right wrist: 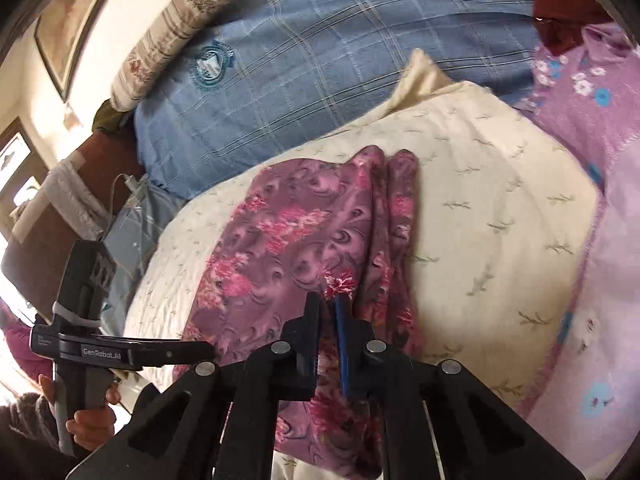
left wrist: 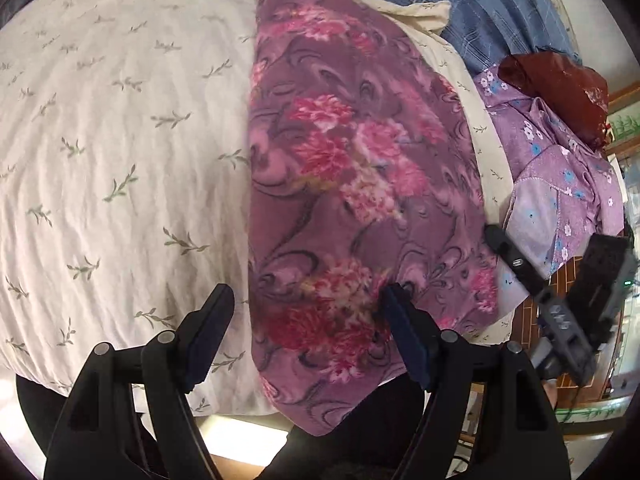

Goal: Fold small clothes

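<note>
A purple fleece garment with pink flowers (left wrist: 360,160) lies lengthwise on a cream cloth with a sprig print (left wrist: 120,140), and its near end hangs over the bed's edge. My left gripper (left wrist: 306,312) stands open above that near end, one finger over the cream cloth and the other over the garment. In the right wrist view the garment (right wrist: 280,240) shows folded ridges along its right side. My right gripper (right wrist: 327,302) is shut, with a raised bit of the fleece pinched at its tips. From the left wrist view, the right gripper (left wrist: 496,240) sits at the garment's right edge.
A lilac flowered cloth (left wrist: 560,168) is heaped at the right with a dark red garment (left wrist: 560,88) on top of it. A blue checked bedcover (right wrist: 320,60) and a striped pillow (right wrist: 168,40) lie behind. A hand (right wrist: 88,412) grips the left gripper's handle.
</note>
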`<state>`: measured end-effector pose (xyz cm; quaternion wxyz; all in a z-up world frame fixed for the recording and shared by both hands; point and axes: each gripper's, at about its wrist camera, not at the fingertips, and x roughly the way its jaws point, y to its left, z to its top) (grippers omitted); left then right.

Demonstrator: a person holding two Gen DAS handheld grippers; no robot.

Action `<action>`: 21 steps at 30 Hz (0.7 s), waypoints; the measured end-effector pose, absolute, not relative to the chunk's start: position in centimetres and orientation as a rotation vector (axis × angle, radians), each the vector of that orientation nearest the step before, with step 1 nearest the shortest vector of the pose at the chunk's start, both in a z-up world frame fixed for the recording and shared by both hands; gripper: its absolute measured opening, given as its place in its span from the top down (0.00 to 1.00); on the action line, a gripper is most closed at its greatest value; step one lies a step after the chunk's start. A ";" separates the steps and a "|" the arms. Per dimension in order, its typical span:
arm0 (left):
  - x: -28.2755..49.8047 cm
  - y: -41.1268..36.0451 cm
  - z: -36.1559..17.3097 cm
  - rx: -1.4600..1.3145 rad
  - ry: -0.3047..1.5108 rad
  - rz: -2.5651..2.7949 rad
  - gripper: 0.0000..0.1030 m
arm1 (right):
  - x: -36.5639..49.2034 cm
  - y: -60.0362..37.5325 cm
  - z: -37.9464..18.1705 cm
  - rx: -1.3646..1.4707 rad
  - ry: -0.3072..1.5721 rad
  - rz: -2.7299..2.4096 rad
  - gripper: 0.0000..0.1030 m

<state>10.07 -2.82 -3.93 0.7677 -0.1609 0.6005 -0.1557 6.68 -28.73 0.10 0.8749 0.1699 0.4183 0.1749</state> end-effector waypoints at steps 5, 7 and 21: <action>9.4 -1.2 -3.2 -0.394 1.288 -0.351 0.26 | 5.1 -29.1 0.6 0.379 0.848 0.357 0.86; 8.7 -0.8 -2.5 -0.389 1.260 -0.368 0.26 | 3.2 -29.1 2.2 0.391 0.782 0.404 0.86; 7.6 -4.4 -6.4 -0.245 1.312 -0.385 0.25 | 2.0 -27.6 -4.6 0.514 0.931 0.390 0.85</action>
